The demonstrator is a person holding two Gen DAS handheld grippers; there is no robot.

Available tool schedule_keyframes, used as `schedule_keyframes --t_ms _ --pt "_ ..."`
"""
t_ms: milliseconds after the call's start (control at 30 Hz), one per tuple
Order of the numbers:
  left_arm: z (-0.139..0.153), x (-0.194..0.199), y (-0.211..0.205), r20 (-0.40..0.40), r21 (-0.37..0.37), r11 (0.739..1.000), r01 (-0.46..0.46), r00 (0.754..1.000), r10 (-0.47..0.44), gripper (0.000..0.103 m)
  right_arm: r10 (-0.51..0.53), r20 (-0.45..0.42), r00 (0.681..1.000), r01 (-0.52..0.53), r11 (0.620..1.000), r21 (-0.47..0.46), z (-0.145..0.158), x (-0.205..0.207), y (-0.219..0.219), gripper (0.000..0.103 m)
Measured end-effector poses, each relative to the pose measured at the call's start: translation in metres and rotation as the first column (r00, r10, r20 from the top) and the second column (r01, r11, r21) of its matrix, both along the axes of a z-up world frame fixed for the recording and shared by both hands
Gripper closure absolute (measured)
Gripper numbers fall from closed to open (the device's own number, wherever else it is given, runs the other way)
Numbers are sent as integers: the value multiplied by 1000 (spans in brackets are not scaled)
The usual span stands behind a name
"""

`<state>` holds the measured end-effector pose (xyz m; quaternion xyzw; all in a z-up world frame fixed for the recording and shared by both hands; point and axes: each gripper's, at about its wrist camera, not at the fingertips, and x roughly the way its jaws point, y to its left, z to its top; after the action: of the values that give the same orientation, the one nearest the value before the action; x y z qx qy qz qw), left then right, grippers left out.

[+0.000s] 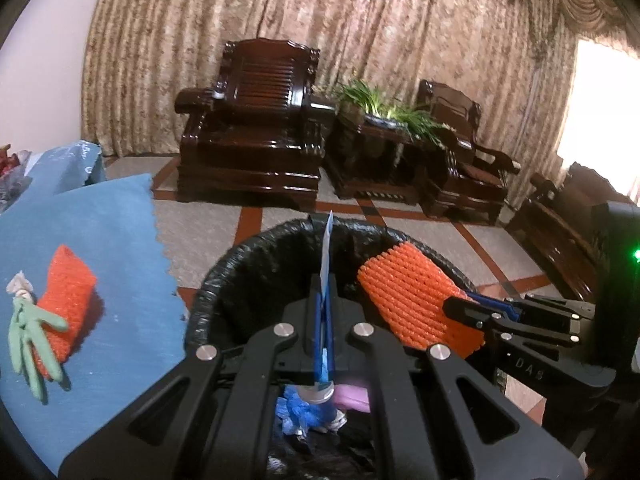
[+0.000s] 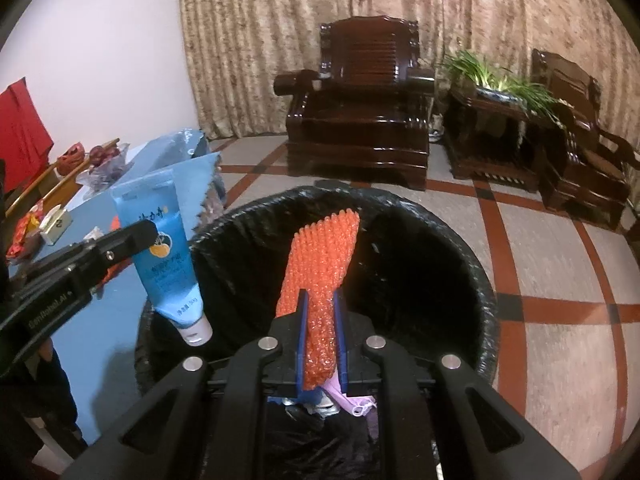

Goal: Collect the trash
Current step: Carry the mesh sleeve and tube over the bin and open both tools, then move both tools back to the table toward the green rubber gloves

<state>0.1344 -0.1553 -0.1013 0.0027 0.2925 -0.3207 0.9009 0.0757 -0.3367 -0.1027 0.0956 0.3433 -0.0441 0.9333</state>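
over the black-lined bin [image 2: 460, 248] holding pink and blue scraps, left jaws clench a tube [image 2: 166, 256], right jaws orange netting [image 2: 320, 256].

blue tube [image 2: 168, 256] cap-down | orange foam net [image 2: 320, 264] upright | both over black-lined bin [image 2: 472, 280]

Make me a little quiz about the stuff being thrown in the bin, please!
1. True or false: the left tool holds a blue tube.
2. What does the right tool hold over the black-lined bin?
A. a green glove
B. orange foam netting
C. a red cloth
3. Fill in: on the blue tablecloth, a green glove lies on another piece of orange ____.

Key
1. True; it is pinched cap down.
2. B, the orange foam netting.
3. Netting: the second netting piece.
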Motion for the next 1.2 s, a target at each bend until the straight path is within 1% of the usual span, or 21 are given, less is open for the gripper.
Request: schedule_keyframes --t_ms 167,233,300,367,433,467,500,533,567,633,667,733,833,967,1200 --pt "-9 4 -3 -16 20 1000 11 1000 -11 102 3 -13 1000 -3 1000 9 -8 -2 -2 91" --pt "-11 5 -3 -21 28 1000 11 1000 -10 101 4 -26 1000 -4 1000 11 -12 -3 -3 87" --pt "-12 8 -2 -41 19 1000 16 999 -15 94 -2 -34 999 2 1000 16 -14 -3 -5 86" --pt "-9 10 0 -36 17 1000 4 999 -4 75 -8 -37 999 9 1000 18 -14 -4 -6 80" --pt "-7 10 4 -30 12 1000 0 1000 0 69 -16 -32 999 16 1000 14 -13 -5 -6 68" --pt "-6 10 6 -23 14 1000 -6 1000 6 64 -19 -27 999 20 1000 12 -12 -6 -7 66" --pt "-4 10 9 -16 16 1000 -12 1000 12 61 -21 -25 999 21 1000 10 -11 -6 -6 61" --pt "-3 10 12 -11 17 1000 -19 1000 20 52 -24 -21 999 25 1000 8 -10 -6 -7 51" --pt "-2 9 16 -7 20 999 -30 1000 30 39 -29 -12 999 30 1000 8 -8 -7 -7 45" --pt "2 11 26 1 26 997 -66 998 66 20 -29 -1 1000 29 999 18 -4 -7 -7 21" --pt "3 11 33 6 22 996 -86 996 86 16 -29 3 1000 29 999 22 -3 -6 -7 18" --pt "6 12 46 10 25 993 -112 994 112 14 -13 15 1000 13 999 33 0 -5 -4 14" --pt "9 12 72 25 39 986 -163 986 162 13 8 31 999 -9 999 34 5 -3 5 8" --pt "13 10 104 41 55 972 -229 973 227 12 41 52 998 -43 999 31 12 3 20 6" --pt "20 7 154 47 56 942 -330 944 328 12 93 69 993 -95 995 21 20 19 52 6"
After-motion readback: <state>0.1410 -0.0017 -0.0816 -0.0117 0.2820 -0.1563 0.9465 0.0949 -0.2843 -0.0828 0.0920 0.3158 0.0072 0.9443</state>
